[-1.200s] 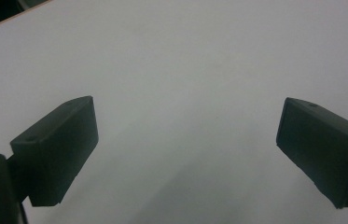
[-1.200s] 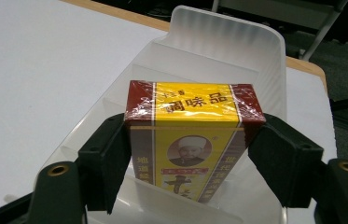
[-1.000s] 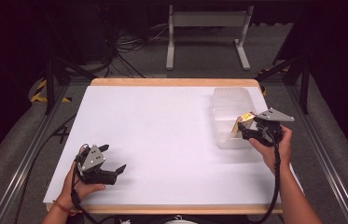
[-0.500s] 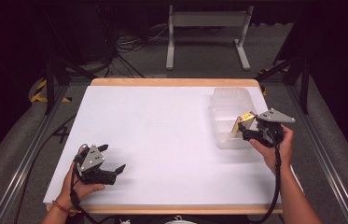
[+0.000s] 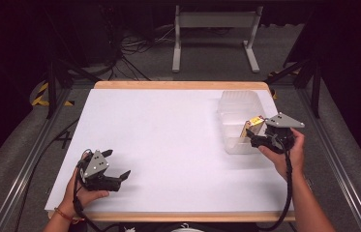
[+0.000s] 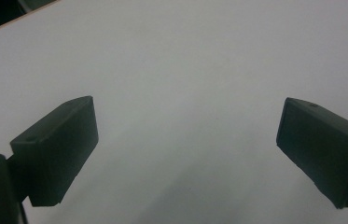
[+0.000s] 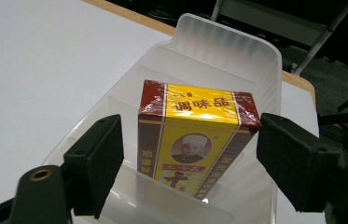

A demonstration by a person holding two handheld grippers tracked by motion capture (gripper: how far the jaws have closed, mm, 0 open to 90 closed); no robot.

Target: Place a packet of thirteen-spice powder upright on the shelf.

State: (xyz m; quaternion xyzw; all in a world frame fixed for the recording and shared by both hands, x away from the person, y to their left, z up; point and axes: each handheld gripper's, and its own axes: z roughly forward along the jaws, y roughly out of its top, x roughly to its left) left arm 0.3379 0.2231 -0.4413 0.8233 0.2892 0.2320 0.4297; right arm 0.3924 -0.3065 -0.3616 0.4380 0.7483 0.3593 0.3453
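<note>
- My right gripper (image 7: 188, 158) stands over the near end of the clear frosted plastic tray with inner dividers (image 7: 237, 56), at the right side of the white table top (image 5: 168, 135).
- Its jaws have just been opening; now they are partly open, with a small gap on each side of the box, so the pads do not press on it.
- The yellow and dark red cardboard box in shiny wrap (image 7: 195, 135) stands upright in a near compartment of the tray, between my two jaws.
- My left gripper (image 5: 115, 166) rests near the front left edge of the table, jaws wide apart and holding nothing.
</note>
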